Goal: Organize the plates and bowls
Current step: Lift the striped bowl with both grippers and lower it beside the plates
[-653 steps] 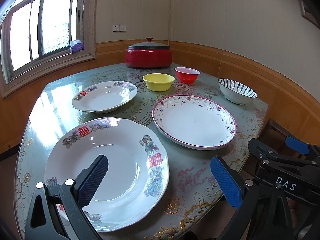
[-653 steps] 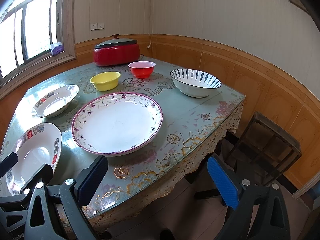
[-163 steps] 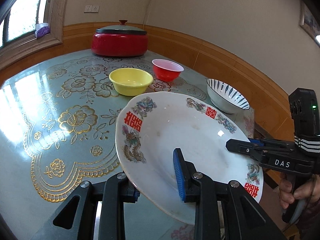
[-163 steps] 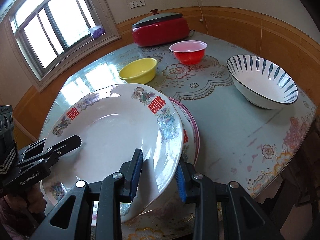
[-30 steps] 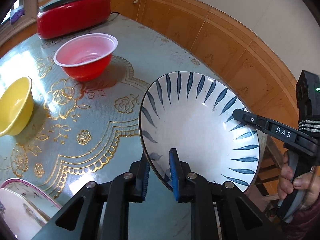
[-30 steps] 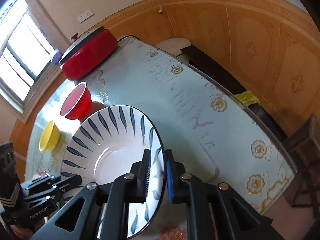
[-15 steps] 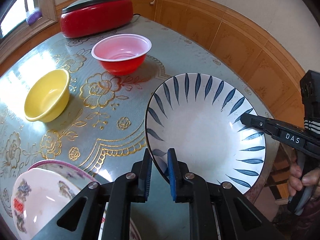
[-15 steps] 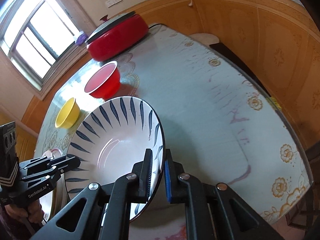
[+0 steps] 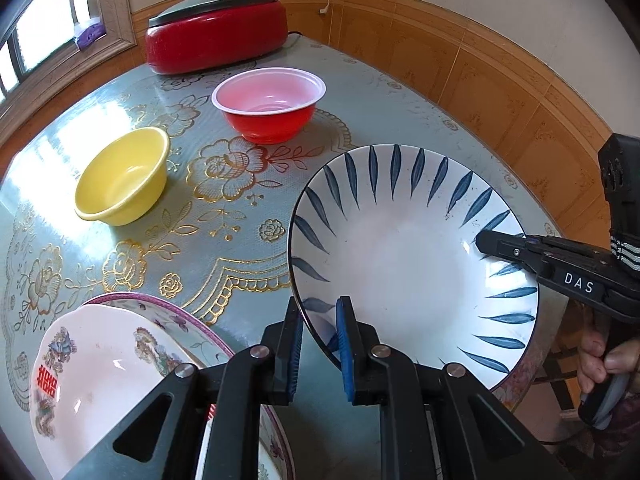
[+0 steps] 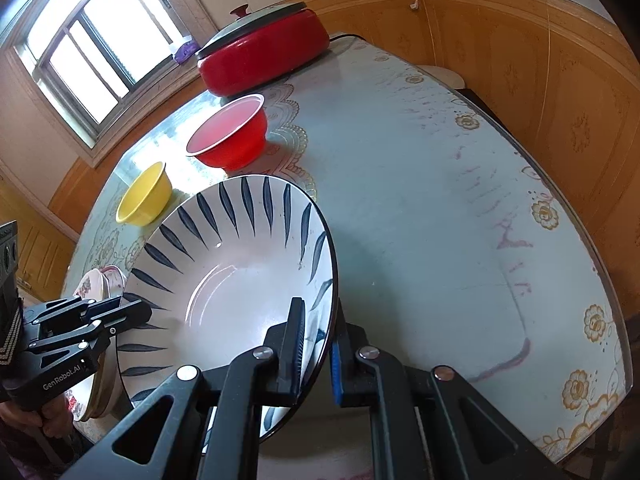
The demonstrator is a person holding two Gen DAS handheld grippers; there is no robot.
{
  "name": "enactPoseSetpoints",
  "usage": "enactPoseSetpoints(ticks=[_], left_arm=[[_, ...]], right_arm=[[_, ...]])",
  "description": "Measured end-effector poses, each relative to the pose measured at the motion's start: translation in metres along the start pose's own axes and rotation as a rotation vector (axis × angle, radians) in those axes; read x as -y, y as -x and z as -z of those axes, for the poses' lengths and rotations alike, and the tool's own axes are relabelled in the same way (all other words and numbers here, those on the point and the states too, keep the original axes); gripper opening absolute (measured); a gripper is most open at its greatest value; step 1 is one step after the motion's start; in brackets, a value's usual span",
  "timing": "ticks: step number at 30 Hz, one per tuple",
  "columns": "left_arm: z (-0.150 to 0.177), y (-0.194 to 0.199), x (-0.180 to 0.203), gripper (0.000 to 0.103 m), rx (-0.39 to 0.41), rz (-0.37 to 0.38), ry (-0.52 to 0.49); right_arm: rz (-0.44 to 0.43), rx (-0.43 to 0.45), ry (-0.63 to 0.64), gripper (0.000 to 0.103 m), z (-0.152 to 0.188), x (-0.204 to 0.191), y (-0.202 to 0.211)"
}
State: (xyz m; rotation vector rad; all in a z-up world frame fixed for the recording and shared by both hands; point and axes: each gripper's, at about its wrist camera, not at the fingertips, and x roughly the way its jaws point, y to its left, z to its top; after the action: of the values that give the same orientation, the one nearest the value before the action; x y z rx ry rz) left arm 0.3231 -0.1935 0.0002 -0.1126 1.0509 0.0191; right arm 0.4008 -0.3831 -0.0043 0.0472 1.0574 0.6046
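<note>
While both grippers pinch opposite edges of the striped bowl (image 9: 404,256), the left gripper (image 9: 318,344) clamped on its near rim and the right gripper (image 10: 316,344) on the other side, the bowl hangs above the table (image 9: 224,216). Uneven pulling could twist it loose onto the stacked plates (image 9: 120,360) beside it. Farther off, the yellow bowl (image 9: 122,178) and red bowl (image 9: 268,104) could be clipped.

Floral table (image 9: 224,216): pot (image 9: 216,42), two bowls, plates (image 9: 120,364).
</note>
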Motion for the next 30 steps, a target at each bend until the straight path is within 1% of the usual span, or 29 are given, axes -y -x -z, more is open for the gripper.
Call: enactPoseSetpoints(ticks=[2, 9, 13, 14, 18, 21, 22, 25, 30], left_arm=[[0.0, 0.0, -0.002, 0.017, 0.001, 0.001, -0.004], [0.0, 0.002, -0.006, 0.017, 0.016, 0.039, -0.005], [-0.001, 0.007, -0.013, 0.018, 0.036, 0.073, 0.021], [-0.001, 0.007, -0.014, 0.021, 0.04, 0.075, 0.018], [-0.001, 0.008, -0.016, 0.021, 0.04, 0.1, 0.015], [-0.003, 0.012, -0.024, 0.021, 0.047, 0.124, 0.024], [-0.004, 0.013, -0.027, 0.021, 0.044, 0.137, 0.033], [-0.007, 0.016, -0.032, 0.021, 0.059, 0.145, 0.024], [-0.009, 0.018, -0.044, 0.021, 0.064, 0.183, 0.042]], right_arm=[[0.013, -0.001, 0.002, 0.01, 0.002, -0.003, 0.0], [0.069, -0.008, -0.032, 0.01, 0.005, -0.01, -0.003], [0.097, -0.011, -0.06, 0.01, 0.007, -0.013, -0.002], [0.107, -0.007, -0.069, 0.01, 0.007, -0.013, -0.002], [0.137, 0.012, -0.134, 0.012, 0.005, -0.012, 0.004], [0.156, 0.058, -0.164, 0.014, 0.003, -0.013, 0.017], [0.167, 0.068, -0.171, 0.016, 0.002, -0.014, 0.02], [0.209, 0.108, -0.188, 0.018, 0.002, -0.019, 0.032], [0.239, 0.12, -0.195, 0.018, 0.009, -0.031, 0.039]])
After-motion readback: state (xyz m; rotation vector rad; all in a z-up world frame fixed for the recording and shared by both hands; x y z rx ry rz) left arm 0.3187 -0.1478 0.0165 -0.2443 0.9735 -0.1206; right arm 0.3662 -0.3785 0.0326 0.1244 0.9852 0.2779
